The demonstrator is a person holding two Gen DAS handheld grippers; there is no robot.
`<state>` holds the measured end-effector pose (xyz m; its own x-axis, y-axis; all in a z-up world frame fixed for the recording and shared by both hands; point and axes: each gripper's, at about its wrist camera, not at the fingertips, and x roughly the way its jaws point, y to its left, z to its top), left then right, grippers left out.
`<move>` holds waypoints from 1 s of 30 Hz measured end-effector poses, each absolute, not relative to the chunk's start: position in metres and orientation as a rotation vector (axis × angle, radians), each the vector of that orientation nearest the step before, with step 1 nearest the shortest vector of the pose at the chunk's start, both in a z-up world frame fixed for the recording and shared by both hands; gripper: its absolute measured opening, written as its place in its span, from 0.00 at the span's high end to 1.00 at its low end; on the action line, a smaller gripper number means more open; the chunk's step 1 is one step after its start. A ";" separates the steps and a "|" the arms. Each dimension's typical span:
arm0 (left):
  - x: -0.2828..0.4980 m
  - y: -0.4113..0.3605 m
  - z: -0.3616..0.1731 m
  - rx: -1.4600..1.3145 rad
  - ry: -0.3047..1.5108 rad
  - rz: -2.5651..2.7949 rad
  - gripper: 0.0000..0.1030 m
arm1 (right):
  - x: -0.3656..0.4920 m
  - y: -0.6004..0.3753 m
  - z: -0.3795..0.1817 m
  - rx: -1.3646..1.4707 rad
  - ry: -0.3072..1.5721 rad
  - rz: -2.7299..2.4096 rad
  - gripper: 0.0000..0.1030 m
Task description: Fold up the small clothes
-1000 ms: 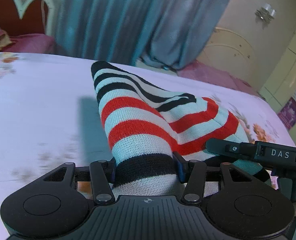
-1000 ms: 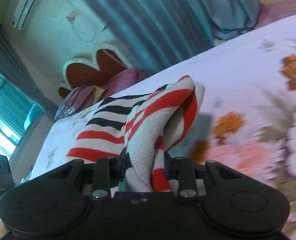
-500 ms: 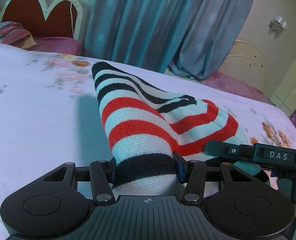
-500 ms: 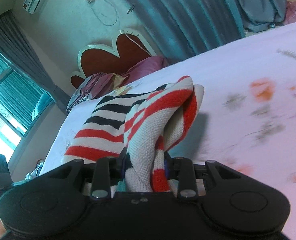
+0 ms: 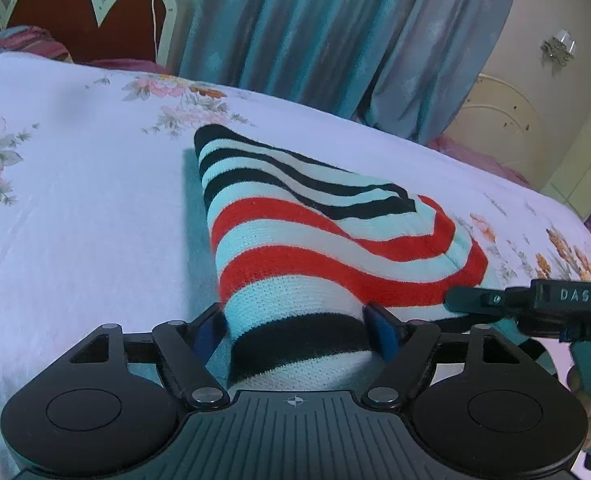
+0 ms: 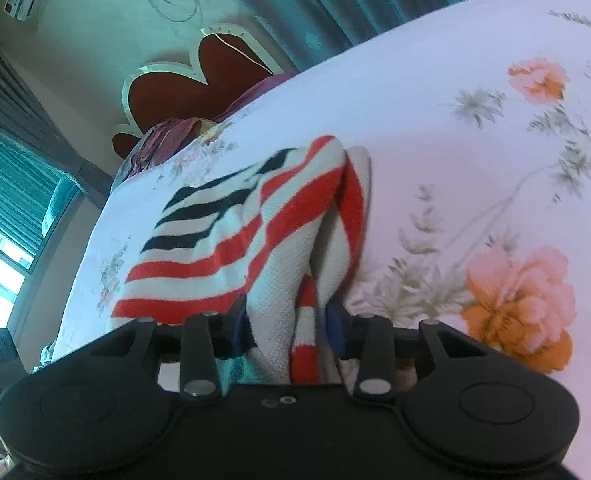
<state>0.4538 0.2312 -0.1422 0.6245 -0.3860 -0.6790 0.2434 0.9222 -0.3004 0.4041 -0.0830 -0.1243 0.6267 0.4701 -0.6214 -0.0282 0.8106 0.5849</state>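
Red, black and white striped knit garment (image 5: 327,248); white floral bedsheet (image 5: 75,200).

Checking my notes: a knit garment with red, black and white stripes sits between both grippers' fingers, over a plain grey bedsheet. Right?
Not quite. The striped knit garment is as described, but the bedsheet is white with a floral print, not plain grey; the right wrist view shows the flowers clearly.

The left gripper (image 5: 295,328) points forward and downward, its two blue-padded fingers (image 5: 383,330) spread wide; its jaws have just been opening, with striped knit cloth between them, and a gap shows at the left pad. The right gripper (image 6: 291,328) also tilts downward, its jaws narrower and just opening too, bunched cloth between them. Fingertips of the person's hand (image 5: 585,396) show at the right edge, beside the right gripper's black body.
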 end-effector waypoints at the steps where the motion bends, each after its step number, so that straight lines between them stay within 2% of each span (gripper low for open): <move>1: 0.454 0.229 -0.141 -0.184 0.821 -0.361 0.25 | 0.402 -0.084 -0.126 0.568 0.855 0.299 0.59; 5: 0.447 0.230 -0.133 -0.171 0.815 -0.329 0.25 | 0.397 -0.082 -0.123 0.578 0.868 0.272 0.54; 10: 0.429 0.242 -0.106 -0.214 0.719 -0.293 0.25 | 0.388 -0.080 -0.082 0.488 0.762 0.250 0.56; 15: 0.452 0.233 -0.103 -0.187 0.701 -0.272 0.25 | 0.412 -0.058 -0.067 0.390 0.723 0.225 0.65; 22: 0.492 0.216 -0.128 -0.130 0.803 -0.215 0.25 | 0.451 -0.038 -0.088 0.298 0.763 0.143 0.79; 26: 0.497 0.223 -0.141 -0.211 0.842 -0.215 0.25 | 0.458 -0.034 -0.105 0.236 0.796 0.114 0.79; 30: 0.486 0.222 -0.131 -0.182 0.823 -0.209 0.25 | 0.454 -0.033 -0.103 0.230 0.799 0.101 0.79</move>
<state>0.4861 0.2218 -0.1310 0.6617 -0.2542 -0.7054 0.1140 0.9640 -0.2404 0.4540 -0.0327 -0.1030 0.6944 0.1761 -0.6977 -0.0027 0.9702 0.2422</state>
